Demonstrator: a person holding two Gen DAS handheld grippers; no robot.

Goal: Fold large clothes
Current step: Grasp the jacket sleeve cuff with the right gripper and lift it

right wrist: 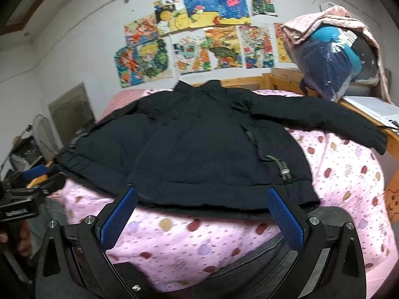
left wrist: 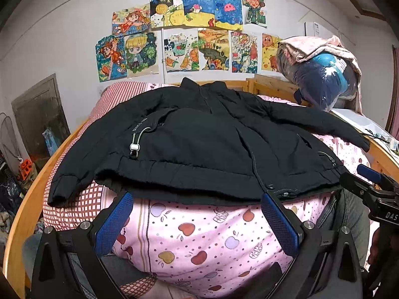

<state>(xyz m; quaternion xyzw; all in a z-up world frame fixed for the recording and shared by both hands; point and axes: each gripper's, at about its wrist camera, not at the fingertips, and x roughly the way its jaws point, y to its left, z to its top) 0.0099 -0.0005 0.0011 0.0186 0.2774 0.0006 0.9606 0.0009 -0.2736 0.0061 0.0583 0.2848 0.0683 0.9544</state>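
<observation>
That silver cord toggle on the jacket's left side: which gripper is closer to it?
Left. The left gripper sits just below the toggle; the right gripper is farther right along the hem.

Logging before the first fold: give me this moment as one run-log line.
black jacket: spread flat on pink quilt, unfolded | left claw: open at hem | right claw: open at hem | nothing gripped

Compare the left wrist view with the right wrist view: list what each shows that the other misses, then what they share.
Only the left wrist view shows the white "SINCE" lettering on the jacket and the red checked sheet's near end.

Only the right wrist view shows the orange patch at the frame's right edge.

Both show the black jacket spread on the pink quilt, the wall drawings, and an open hand-held gripper.
</observation>
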